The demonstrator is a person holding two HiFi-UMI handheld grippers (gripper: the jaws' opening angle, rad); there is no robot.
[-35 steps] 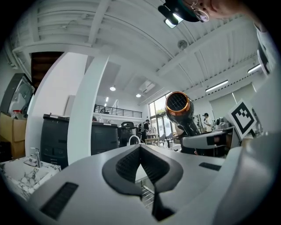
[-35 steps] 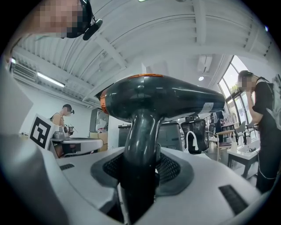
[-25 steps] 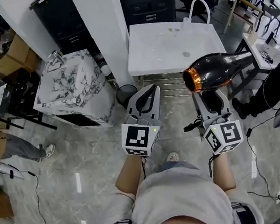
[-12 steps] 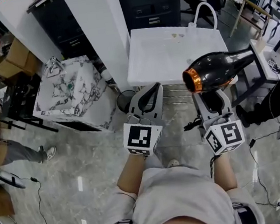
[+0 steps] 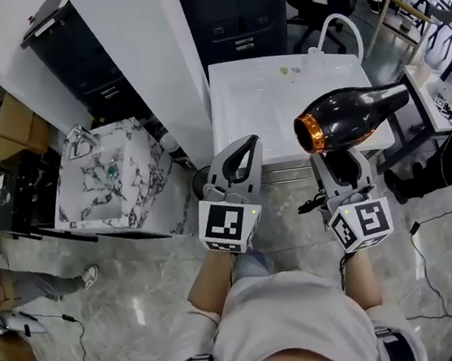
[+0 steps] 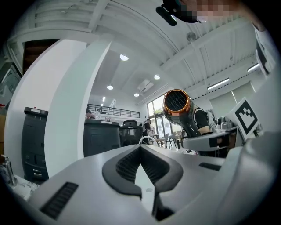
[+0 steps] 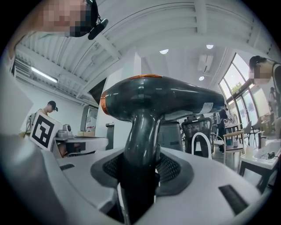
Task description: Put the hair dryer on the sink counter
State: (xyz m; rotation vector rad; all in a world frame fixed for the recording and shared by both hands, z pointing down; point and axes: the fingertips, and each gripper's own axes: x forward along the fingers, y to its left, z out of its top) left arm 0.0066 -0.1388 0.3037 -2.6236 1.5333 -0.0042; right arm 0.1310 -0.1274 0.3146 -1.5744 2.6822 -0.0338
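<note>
i held the black hair dryer (image 5: 349, 115) by its handle in my right gripper (image 5: 339, 157) above the white sink counter's (image 5: 249, 99) near edge, left gripper (image 5: 246, 143) closed and empty, so lowering it onto the counter seemingly came next.

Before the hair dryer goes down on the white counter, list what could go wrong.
1. The right gripper grips the hair dryer only by its handle, with the heavy barrel above the jaws; it may swivel or tip when lowered.
2. The dryer hangs over the white counter near its front right edge; released there, it could roll off to the floor.
3. The left gripper is shut and empty beside it, so nothing steadies the barrel.
</note>
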